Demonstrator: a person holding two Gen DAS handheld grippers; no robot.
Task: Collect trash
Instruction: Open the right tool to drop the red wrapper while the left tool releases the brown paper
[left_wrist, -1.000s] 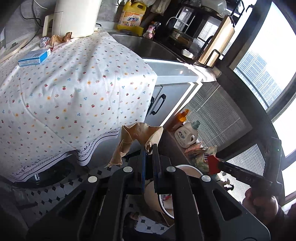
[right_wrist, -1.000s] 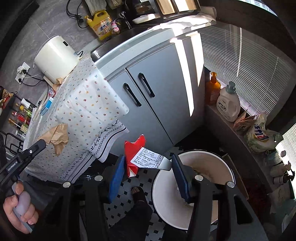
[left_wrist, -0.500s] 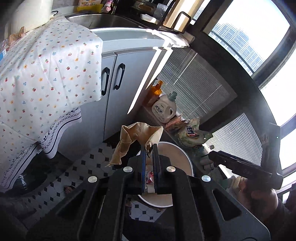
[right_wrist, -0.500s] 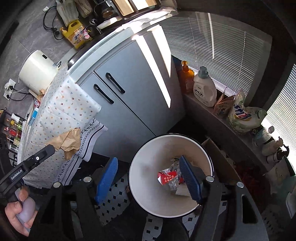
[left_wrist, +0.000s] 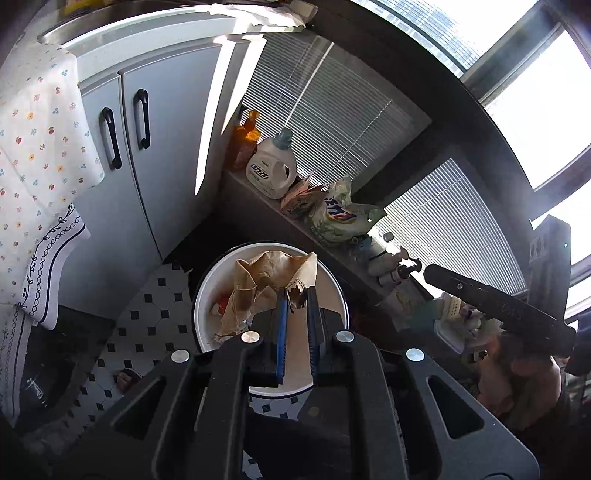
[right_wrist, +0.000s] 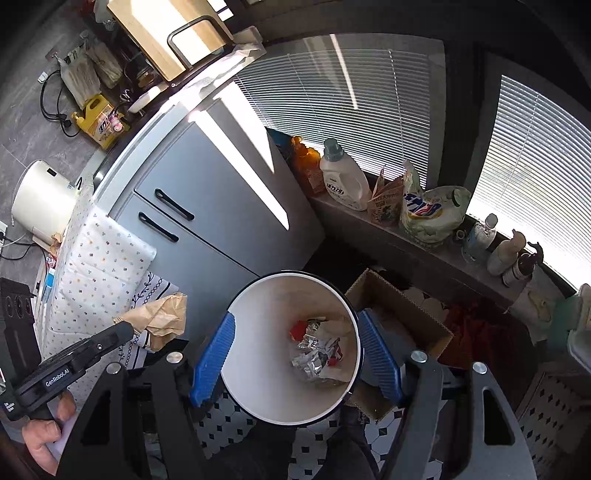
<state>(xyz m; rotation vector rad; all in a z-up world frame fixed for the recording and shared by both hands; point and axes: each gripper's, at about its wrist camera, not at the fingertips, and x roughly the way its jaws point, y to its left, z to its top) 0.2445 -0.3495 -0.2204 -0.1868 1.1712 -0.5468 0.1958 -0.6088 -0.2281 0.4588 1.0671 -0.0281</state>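
Observation:
A round white trash bin (left_wrist: 334, 288) stands on the tiled floor by the grey cabinet; it also shows in the right wrist view (right_wrist: 258, 310). My left gripper (left_wrist: 295, 299) is shut on a crumpled brown paper bag (left_wrist: 266, 280) and holds it over the bin's mouth. The bag also shows in the right wrist view (right_wrist: 162, 317). My right gripper (right_wrist: 295, 336) is open and empty, right above the bin. Red wrapper and foil trash (right_wrist: 314, 347) lie at the bin's bottom.
A grey cabinet with black handles (right_wrist: 207, 206) stands behind the bin. A cardboard box (right_wrist: 399, 321) sits right of it. Detergent bottle (right_wrist: 343, 177) and bags (right_wrist: 428, 214) line the window ledge. A flowered tablecloth (left_wrist: 37, 140) hangs on the left.
My left gripper has swung from the table to above the bin with the paper bag. My right gripper has dropped the red wrapper into the bin and stays open.

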